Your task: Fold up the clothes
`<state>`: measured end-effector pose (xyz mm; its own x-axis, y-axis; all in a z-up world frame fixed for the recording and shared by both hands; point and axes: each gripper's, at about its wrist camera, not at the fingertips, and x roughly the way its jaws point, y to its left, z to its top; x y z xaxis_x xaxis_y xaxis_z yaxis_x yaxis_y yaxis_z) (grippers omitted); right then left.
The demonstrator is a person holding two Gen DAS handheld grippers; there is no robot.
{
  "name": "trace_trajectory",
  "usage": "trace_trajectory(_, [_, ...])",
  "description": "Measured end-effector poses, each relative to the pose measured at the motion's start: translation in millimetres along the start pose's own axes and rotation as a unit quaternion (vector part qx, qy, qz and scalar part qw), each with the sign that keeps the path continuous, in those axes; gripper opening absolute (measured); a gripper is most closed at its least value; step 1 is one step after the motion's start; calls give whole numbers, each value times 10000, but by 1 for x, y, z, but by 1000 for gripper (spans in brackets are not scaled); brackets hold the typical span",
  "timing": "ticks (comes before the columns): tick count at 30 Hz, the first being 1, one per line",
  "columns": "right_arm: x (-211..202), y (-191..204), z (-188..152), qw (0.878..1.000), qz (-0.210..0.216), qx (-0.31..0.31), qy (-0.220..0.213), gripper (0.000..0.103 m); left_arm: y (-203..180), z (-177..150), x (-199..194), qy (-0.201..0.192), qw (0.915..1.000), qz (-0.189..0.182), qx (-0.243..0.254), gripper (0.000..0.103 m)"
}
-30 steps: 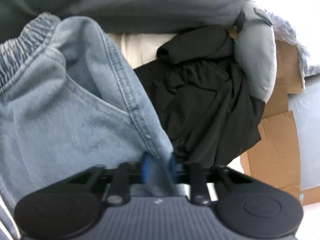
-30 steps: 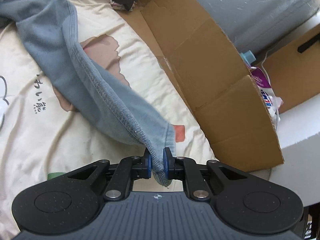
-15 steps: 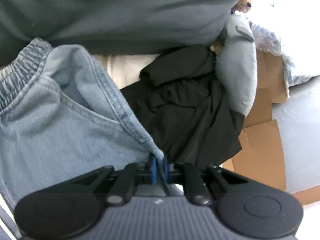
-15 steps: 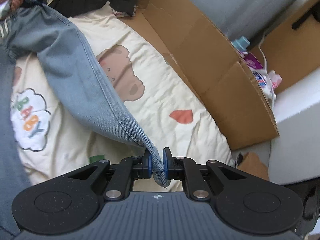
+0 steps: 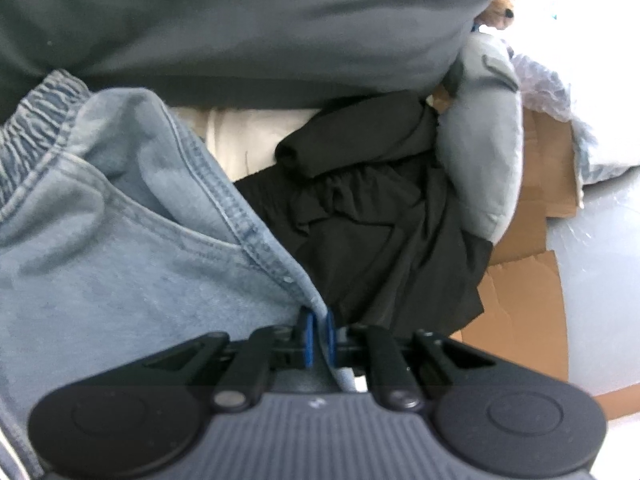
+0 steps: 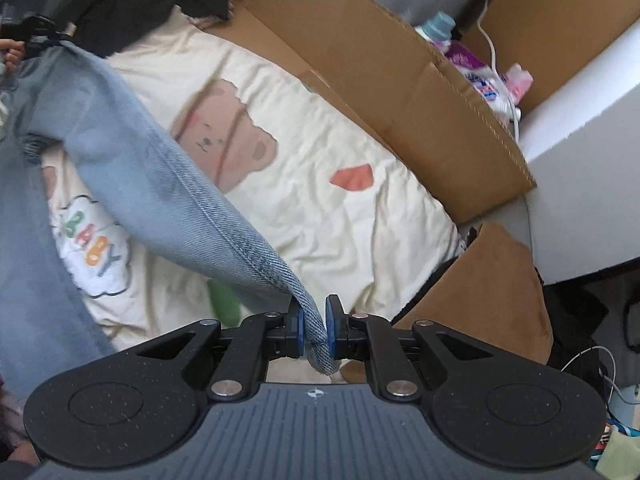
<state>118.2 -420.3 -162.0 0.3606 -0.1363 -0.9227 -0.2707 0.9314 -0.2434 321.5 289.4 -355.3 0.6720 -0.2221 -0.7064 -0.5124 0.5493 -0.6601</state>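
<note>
- The left tool (image 5: 318,336) sits at the lower middle of the left wrist view, its blue pads pressed narrow on a stitched edge of the light blue jeans (image 5: 132,248).
- In that view the jeans fill the left half of the frame, with the gathered elastic waistband (image 5: 34,128) at the upper left and a pocket seam running down toward the pads.
- Just right of the jeans lies a crumpled black garment (image 5: 372,232), touching a grey padded garment (image 5: 486,152) at the upper right.
- A dark grey cloth (image 5: 248,20) spans the top of the frame; a strip of cream sheet (image 5: 248,136) shows beneath it.
- Brown cardboard (image 5: 520,304) lies at the right of the frame.
- The right tool (image 6: 316,330) at the lower middle of the right wrist view is clamped on a hem corner of the jeans (image 6: 152,184), with a small tip of denim hanging below the pads.
- From there the denim stretches up to the upper left of the frame, lifted above a cream bedsheet (image 6: 328,224) printed with a brown bear (image 6: 228,136).
- A cardboard box (image 6: 400,92) stands along the sheet's right side, with a bottle (image 6: 438,26) at the upper right.
</note>
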Motion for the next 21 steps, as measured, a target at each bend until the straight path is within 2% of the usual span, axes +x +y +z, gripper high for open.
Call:
trace_trajectory(7, [71, -18, 11, 9995, -194, 239, 37, 10, -4, 4, 26, 105, 9996, 240, 42, 7])
trace_trajectory(13, [138, -41, 40, 9987, -337, 368, 73, 10, -5, 7, 46, 205, 9984, 507, 119, 10])
trace_trajectory(15, [164, -49, 53, 9985, -375, 385, 135, 10, -9, 7, 48, 215, 9980, 557, 192, 13])
trace_trajectory(16, [175, -53, 57, 9983, -400, 396, 171, 10, -12, 6, 47, 225, 9978, 568, 276, 18])
trace_trajectory(17, [187, -57, 62, 9980, -426, 412, 208, 10, -17, 6, 46, 252, 9973, 536, 423, 29])
trace_trajectory(19, [209, -61, 71, 9975, -472, 436, 291, 10, -25, 5, 42, 293, 9960, 420, 732, 39])
trace_trajectory(21, [230, -65, 80, 9970, -516, 449, 370, 10, -32, 3, 36, 316, 9926, 488, 1065, 39])
